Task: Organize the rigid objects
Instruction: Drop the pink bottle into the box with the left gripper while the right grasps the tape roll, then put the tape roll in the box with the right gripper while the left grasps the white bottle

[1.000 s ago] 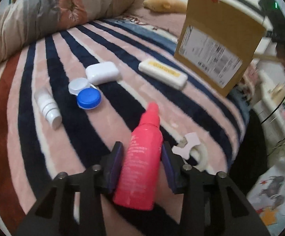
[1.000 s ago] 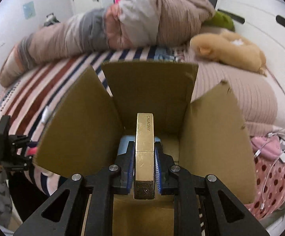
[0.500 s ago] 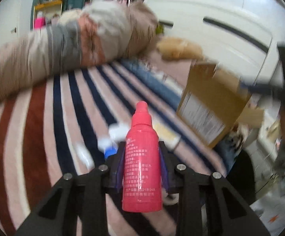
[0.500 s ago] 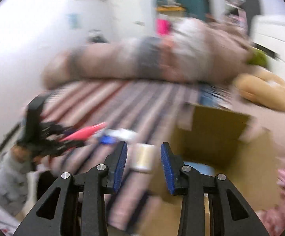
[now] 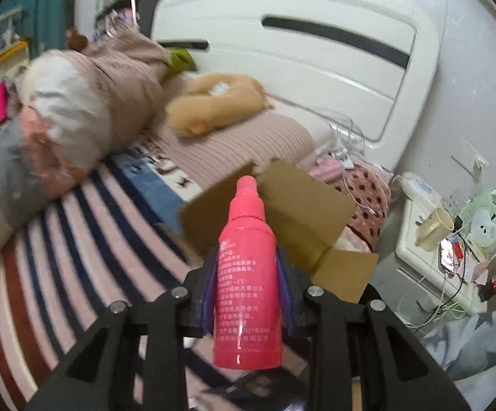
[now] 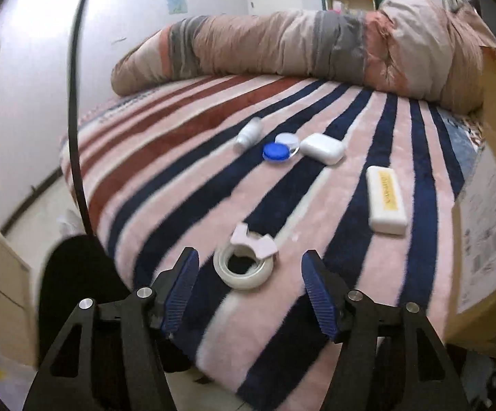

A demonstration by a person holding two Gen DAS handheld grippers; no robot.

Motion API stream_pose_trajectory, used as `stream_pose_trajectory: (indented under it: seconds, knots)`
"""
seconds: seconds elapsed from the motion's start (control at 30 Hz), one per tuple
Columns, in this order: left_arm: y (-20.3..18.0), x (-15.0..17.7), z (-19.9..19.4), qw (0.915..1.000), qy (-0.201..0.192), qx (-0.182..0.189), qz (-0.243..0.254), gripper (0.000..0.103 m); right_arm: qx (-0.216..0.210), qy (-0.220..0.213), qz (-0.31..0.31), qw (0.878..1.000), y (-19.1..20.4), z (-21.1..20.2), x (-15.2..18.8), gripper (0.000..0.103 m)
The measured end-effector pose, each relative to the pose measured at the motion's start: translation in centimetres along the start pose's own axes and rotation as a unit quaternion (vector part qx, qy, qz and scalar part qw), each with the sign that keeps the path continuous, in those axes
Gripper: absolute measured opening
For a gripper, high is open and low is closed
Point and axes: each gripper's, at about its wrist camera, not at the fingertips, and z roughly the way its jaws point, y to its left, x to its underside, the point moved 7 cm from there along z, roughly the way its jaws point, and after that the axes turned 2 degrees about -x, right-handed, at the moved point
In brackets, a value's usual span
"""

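Since a second ago our left gripper [image 5: 248,294] has swung the pink bottle [image 5: 246,284] away from the striped blanket [image 5: 76,239] and now aims it at the cardboard box [image 5: 302,212], while our right gripper [image 6: 249,294] has let go of the gold bar it held over the box and has turned back toward the bed. We hold the pink bottle clamped between the left fingers, upright, its nozzle pointing at the box's raised flaps; the box sits on the bed near the white headboard [image 5: 299,68], with a tan plush toy [image 5: 213,102] lying beyond it. On our right, the fingers stand wide apart and hold nothing. Between and just past their blue pads [image 6: 181,287] lies a roll of tape [image 6: 244,267] on the striped blanket [image 6: 213,178]. Farther off we see a white bar with a yellow label [image 6: 384,198], a white case [image 6: 323,148], a blue lid [image 6: 275,152] touching a clear round lid [image 6: 287,139], and a small white bottle [image 6: 249,133] lying on its side. The box's labelled wall [image 6: 487,233] rises at our right edge, and a rolled quilt [image 6: 299,48] lies along the far side of the bed.
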Motion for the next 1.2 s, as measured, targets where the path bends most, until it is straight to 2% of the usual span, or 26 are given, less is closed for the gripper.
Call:
stream_pose_trajectory:
  seconds: [0.03,0.07,0.13,0.17,0.33,0.4,0.47,0.5,0.6,0.73,0.87,0.93,1.07,1.2]
  knots:
    - [-0.5,-0.2,1.0,0.9999,0.011,0.002,0.003,0.028,-0.001,-0.002,-0.003,1.0,0.2,0.6,0.2,0.059]
    - [-1.0,-0.3,2.1,0.9997,0.023,0.005,0.005,0.028,0.001,-0.003,-0.004,1.0,0.1,1.2,0.4,0.054]
    - [-1.8,0.0,4.2,0.9988,0.048,0.009,0.005,0.028,0.023,-0.002,-0.006,1.0,0.0,1.7,0.7,0.037]
    - [-2.2,0.2,5.0,0.9982,0.059,0.011,0.005,0.028,0.036,-0.003,-0.004,0.999,-0.5,1.8,0.7,0.037]
    - [-2.8,1.1,7.4,0.9951,0.098,0.016,0.009,0.028,0.049,-0.009,0.032,0.998,-2.2,0.9,0.6,0.037]
    - [-2.6,1.2,7.5,0.9948,0.1,0.018,0.007,0.041,0.046,-0.01,0.052,0.998,-3.4,0.5,0.6,0.037]
    - [-2.2,0.9,6.7,0.9963,0.084,0.021,0.0,0.07,0.046,-0.01,0.059,0.997,-4.1,0.2,0.5,0.037]
    - [-1.9,0.8,6.1,0.9972,0.072,0.02,-0.004,0.073,0.047,-0.01,0.059,0.997,-4.2,0.0,0.5,0.037]
    - [-0.3,0.8,3.2,0.999,0.041,0.01,-0.014,0.074,0.048,-0.014,0.058,0.997,-4.6,-0.6,0.2,0.037]
    - [3.9,2.7,-1.4,0.9985,0.001,-0.033,-0.044,0.078,0.042,-0.024,0.06,0.997,-4.9,-1.9,-0.8,0.037]
    - [9.5,6.4,-5.4,0.9898,-0.024,-0.114,-0.082,0.083,0.023,-0.041,0.032,0.998,-3.4,-4.2,-3.0,0.037]
    - [12.1,8.7,-6.7,0.9844,-0.027,-0.14,-0.103,0.083,0.016,-0.05,0.013,0.999,-2.5,-6.0,-4.5,0.037]
    - [16.9,13.7,-6.6,0.9726,-0.018,-0.177,-0.15,0.085,0.017,-0.09,-0.006,0.996,-1.8,-11.6,-8.3,0.037]
    - [20.3,18.0,-3.4,0.9636,0.01,-0.186,-0.192,0.085,0.064,-0.119,0.02,0.991,-4.9,-16.6,-10.8,0.037]
